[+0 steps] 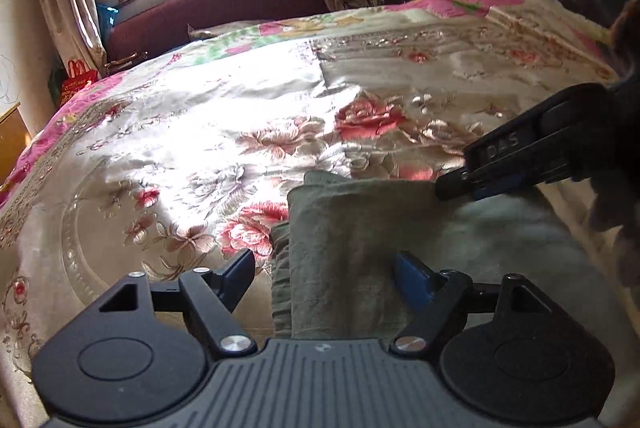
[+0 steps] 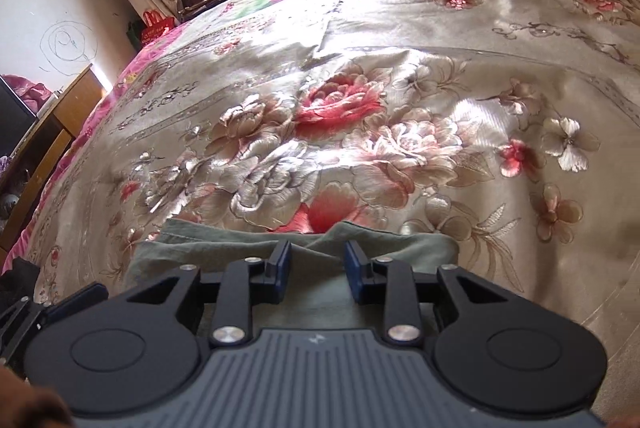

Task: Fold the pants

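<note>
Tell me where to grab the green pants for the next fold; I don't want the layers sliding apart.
Grip the green pants at the stacked edge facing the window, coming in low from the near side with the open left gripper. Several layers line up there, so one pinch could catch them all. The bedspread is glossy.

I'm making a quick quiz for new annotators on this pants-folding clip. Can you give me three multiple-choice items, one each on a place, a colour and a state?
1. Where do the pants lie?
A. on the flowered bedspread
B. on the floor
C. on a chair

2. What colour are the pants?
A. bright red
B. grey-green
C. white

3. How does the left gripper stand?
A. shut on a bag
B. out of view
C. open wide over the pants' edge

Answers: 1 A, the cloth rests on the bedspread; 2 B, dull grey-green fabric in both views; 3 C, its fingers stand far apart, clamping nothing.
</note>
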Demonstrator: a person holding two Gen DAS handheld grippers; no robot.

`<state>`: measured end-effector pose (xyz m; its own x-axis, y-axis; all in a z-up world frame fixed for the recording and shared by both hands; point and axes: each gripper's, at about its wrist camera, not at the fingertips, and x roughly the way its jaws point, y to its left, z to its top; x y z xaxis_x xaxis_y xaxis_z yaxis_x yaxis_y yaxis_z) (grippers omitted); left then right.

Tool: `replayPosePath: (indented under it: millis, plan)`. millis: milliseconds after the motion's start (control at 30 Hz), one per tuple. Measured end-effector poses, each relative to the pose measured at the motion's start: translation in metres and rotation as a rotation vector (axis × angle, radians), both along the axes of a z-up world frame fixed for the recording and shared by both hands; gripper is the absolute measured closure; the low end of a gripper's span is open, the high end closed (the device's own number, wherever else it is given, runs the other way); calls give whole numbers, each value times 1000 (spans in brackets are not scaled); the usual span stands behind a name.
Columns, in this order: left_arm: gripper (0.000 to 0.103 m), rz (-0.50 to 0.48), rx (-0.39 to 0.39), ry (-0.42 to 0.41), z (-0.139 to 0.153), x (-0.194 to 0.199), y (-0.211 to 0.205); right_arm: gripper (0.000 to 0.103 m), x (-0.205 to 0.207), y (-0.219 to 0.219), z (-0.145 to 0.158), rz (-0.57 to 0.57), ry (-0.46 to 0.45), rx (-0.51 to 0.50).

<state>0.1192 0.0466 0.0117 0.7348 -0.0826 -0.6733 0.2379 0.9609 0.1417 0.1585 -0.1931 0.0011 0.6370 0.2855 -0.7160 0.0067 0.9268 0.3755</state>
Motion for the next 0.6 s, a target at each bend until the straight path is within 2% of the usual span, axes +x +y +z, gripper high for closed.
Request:
replayPosePath:
  millis: [67,133,200,367,533,600]
  plan:
    - [11,5,0,32,-11,2,6,73,-13,-13,-1,-16,-9,19]
    - [11,15,-33,43,-9,-1,13,73,-27,-21,2,-21,-27,39]
    - [11,35,-40,44,-5,-4,16,73,-42,-21,7,-24,-43,3]
    - [11,46,18,33,-1,-15,13,64,-68,-13,16,2,-75,-73]
    - [11,36,76,12,9,-32,9,64,-89,-9,24,20,-99,-93]
    - [11,42,82,28,9,-39,8,64,-94,-9,19,18,-75,-92]
